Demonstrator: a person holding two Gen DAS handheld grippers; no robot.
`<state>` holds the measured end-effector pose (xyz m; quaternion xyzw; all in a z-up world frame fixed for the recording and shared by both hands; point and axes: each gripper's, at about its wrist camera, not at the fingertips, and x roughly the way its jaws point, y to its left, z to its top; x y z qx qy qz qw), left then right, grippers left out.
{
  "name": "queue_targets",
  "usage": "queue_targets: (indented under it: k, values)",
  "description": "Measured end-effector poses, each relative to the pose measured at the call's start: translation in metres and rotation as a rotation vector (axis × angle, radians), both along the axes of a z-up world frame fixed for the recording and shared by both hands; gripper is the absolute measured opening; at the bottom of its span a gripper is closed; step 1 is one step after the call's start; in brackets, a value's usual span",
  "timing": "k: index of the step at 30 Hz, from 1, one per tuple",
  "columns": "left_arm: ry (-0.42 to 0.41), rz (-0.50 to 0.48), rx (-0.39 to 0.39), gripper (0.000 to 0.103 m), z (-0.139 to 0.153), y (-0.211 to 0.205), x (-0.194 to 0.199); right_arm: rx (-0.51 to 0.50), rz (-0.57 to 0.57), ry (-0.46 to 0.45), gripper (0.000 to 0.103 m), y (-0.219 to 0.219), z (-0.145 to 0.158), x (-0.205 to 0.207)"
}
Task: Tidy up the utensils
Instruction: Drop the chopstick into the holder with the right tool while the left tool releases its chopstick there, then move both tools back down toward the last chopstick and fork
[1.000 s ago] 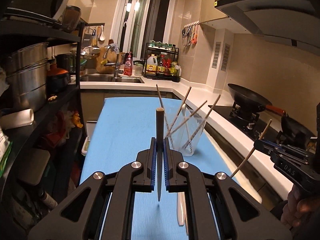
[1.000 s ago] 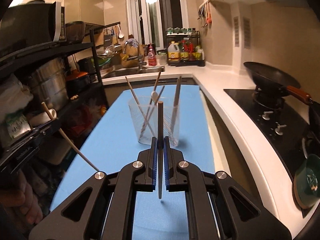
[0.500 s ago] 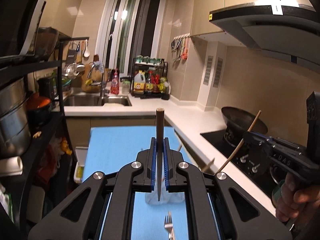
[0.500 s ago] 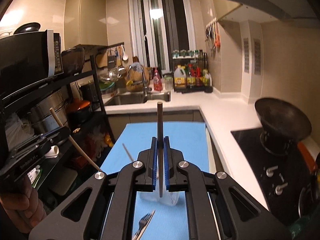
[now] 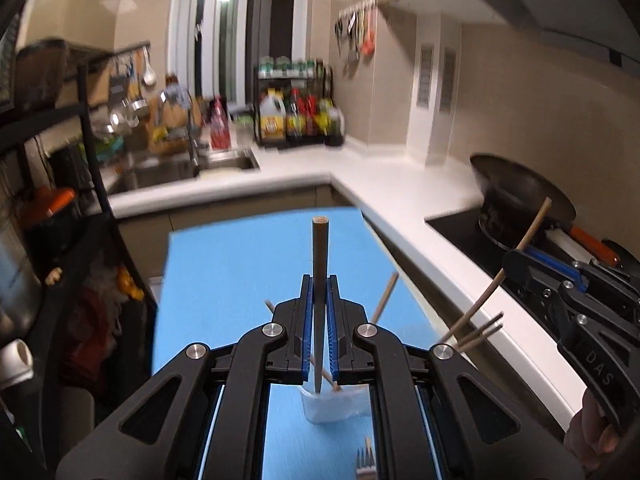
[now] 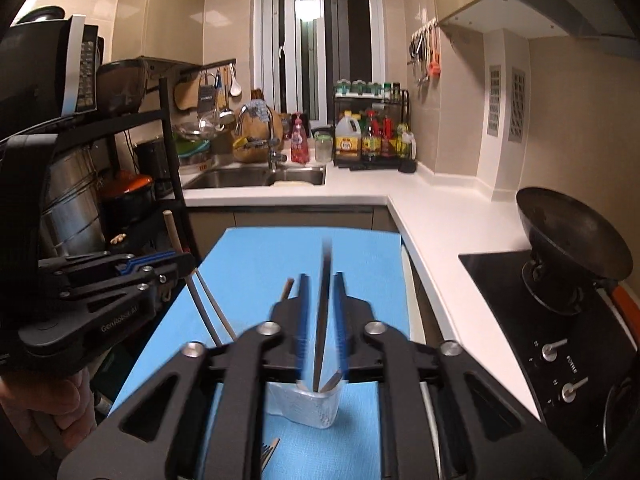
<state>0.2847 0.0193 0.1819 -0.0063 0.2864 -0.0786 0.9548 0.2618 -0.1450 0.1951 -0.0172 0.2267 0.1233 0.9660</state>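
My left gripper is shut on a brown chopstick that stands upright, its tip over the clear cup on the blue mat. My right gripper is blurred and its jaws stand slightly apart around a dark chopstick that tilts and points down into the clear cup. Several chopsticks lean out of the cup. Each gripper shows in the other's view: the right one and the left one. A fork lies on the mat near the cup.
A white counter runs along the right with a black wok on the stove. A sink and a bottle rack are at the back. A black shelf with pots stands left.
Both grippers rose and tipped down over the cup. The right jaws have parted a little and its chopstick now tilts into the cup. The left chopstick stays clamped.
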Motion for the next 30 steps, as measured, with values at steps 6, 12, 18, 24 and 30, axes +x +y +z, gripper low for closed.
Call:
queue_targets:
  k: [6, 12, 18, 24, 30]
  values:
    - [-0.076, 0.0, -0.031, 0.049, 0.014, 0.013, -0.028, 0.012, -0.056, -0.059, 0.052, -0.01, 0.008, -0.024]
    - [-0.167, 0.019, -0.061, 0.049, 0.018, 0.028, -0.088, 0.045, -0.074, -0.095, 0.052, -0.025, 0.001, -0.075]
    - [-0.128, 0.028, -0.061, 0.039, -0.031, 0.041, -0.147, 0.036, -0.105, -0.093, 0.052, -0.026, -0.044, -0.136]
    - [-0.033, 0.077, -0.072, 0.032, -0.092, 0.058, -0.193, 0.076, -0.121, 0.003, 0.048, -0.024, -0.109, -0.176]
    - [-0.022, 0.138, -0.044, 0.032, -0.127, 0.07, -0.241, 0.106, -0.131, 0.046, 0.04, -0.006, -0.171, -0.214]
